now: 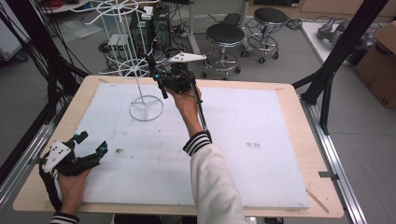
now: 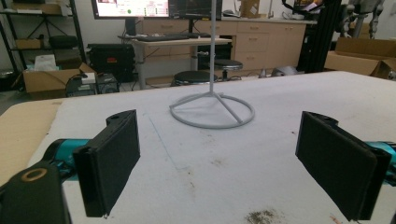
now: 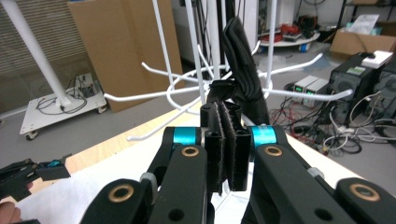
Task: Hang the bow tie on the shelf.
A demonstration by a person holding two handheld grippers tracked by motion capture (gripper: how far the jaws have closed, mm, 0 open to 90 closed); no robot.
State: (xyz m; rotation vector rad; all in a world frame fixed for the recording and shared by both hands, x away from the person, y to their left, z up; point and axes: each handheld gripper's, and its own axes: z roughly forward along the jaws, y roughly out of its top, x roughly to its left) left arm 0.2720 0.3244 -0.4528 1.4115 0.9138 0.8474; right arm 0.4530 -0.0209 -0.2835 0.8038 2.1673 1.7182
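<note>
Near the table's far edge, the right tongs (image 3: 227, 140) grip a black fabric strap (image 3: 243, 70) beside the white wire rack (image 1: 140, 70). Left tongs (image 1: 91, 143) rest open at the near left corner.

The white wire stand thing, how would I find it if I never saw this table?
Look at the big table with the white sheet on top. Toward its far left part stands a tall white wire stand, next to the raised right gripper. It is the only thing standing upright on the table: a round ring foot, a thin pole, and hooks spreading out like wheel spokes.
</note>
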